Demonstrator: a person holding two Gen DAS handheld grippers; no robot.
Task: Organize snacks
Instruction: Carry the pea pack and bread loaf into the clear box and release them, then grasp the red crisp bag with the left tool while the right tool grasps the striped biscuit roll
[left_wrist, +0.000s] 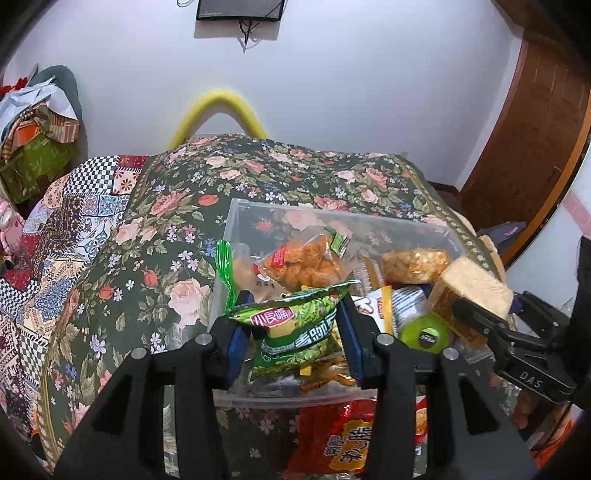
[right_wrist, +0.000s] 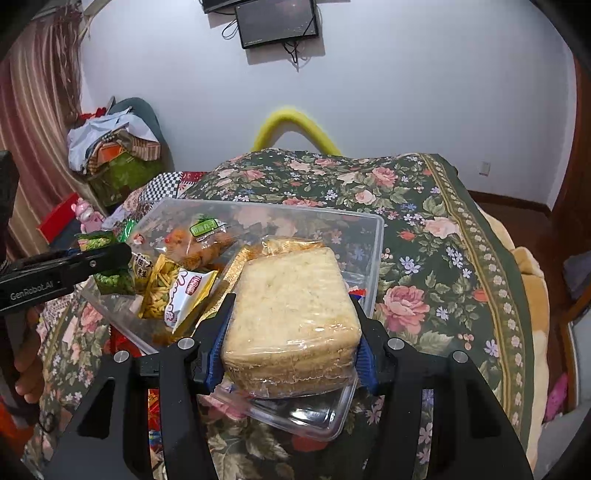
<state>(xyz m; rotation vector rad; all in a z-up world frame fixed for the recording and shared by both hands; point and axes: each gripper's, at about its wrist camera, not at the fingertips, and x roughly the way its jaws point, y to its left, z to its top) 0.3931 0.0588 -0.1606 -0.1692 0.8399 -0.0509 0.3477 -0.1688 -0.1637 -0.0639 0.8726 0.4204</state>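
Green snack packet (left_wrist: 295, 332) upright, pinched at near-left edge of clear plastic bin (right_wrist: 375, 258). Wrapped pale square cake (right_wrist: 291, 317) held level over bin's near-right corner. Bin holds assorted packets, including fried-snack bag (left_wrist: 299, 262).

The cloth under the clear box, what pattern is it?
Pink roses on dark green cloth, best in the right wrist view.

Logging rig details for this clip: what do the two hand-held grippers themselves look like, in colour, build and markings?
Both are matte black plastic with angular, cut-out finger arms, silver round bolt heads and blue ribbed pads inside the fingers. The left hand-held gripper reads "GenRobot.AI" in white on its side in the right wrist view; the right hand-held gripper shows "DAS" in the left wrist view. No cables or sleeves show.
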